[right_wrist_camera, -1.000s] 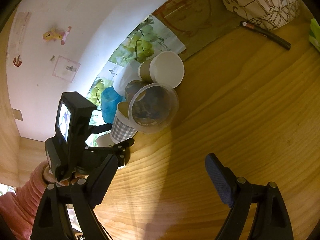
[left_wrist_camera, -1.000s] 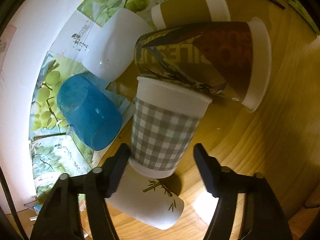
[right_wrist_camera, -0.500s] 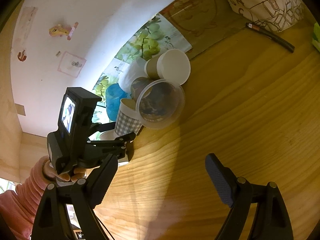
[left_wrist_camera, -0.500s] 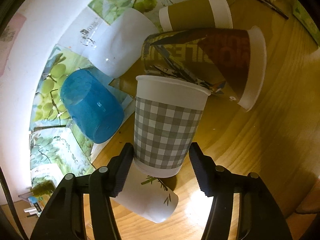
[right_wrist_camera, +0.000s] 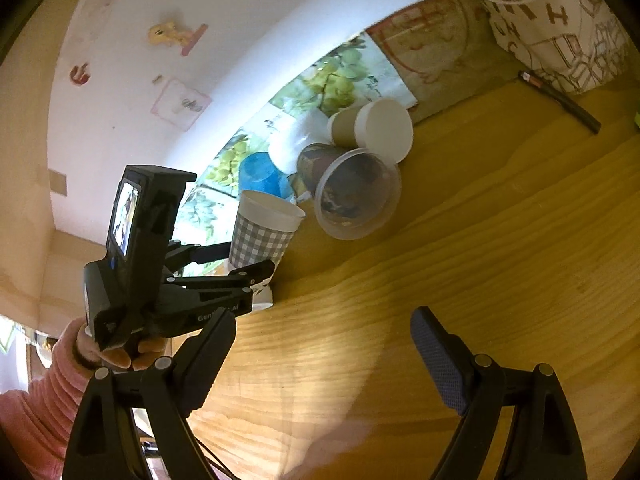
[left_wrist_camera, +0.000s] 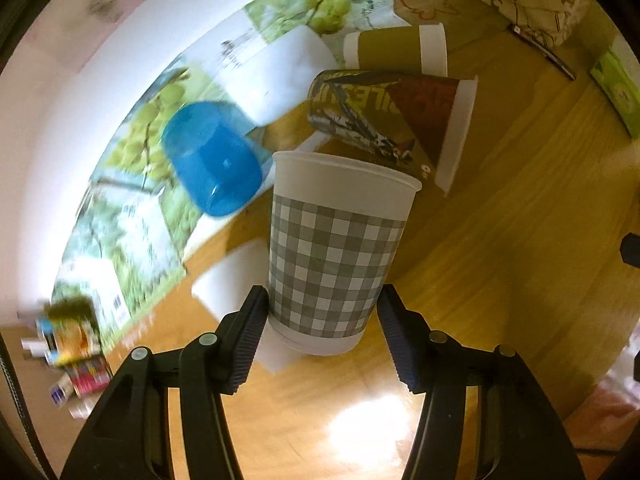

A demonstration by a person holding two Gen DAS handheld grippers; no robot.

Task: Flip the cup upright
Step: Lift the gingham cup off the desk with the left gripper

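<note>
Between the fingers of our left gripper (left_wrist_camera: 322, 316) stands the checked paper cup (left_wrist_camera: 334, 256), its open rim up and its narrow base down near the fingertips. Both pads sit against the cup's lower sides, closed just enough to pinch it; the wall does not look crushed. From the right wrist view the checked paper cup (right_wrist_camera: 262, 232) appears to be lifted off the wooden table (right_wrist_camera: 460, 240), though we cannot tell for certain how clear its base is.

We judge that the turning is done and the setting down is what remains: the next move calls for lowering the cup level onto bare wood, away from its neighbours, and then easing the fingers apart without tipping it.

Our right gripper (right_wrist_camera: 322, 354) hangs wide open over the table, holding nothing.

Behind the checked cup lie other cups on their sides: a printed cup (left_wrist_camera: 396, 120) with its mouth facing right, a brown cup (left_wrist_camera: 396, 50) beyond that, a blue cup (left_wrist_camera: 210, 160) to the left, and a white cup (left_wrist_camera: 280, 72) further back. A plain white cup (left_wrist_camera: 228, 280) lies just behind the checked cup's base. Grape-printed paper (left_wrist_camera: 132, 216) lines the foot of the white wall (right_wrist_camera: 240, 20), which carries small stickers.
</note>
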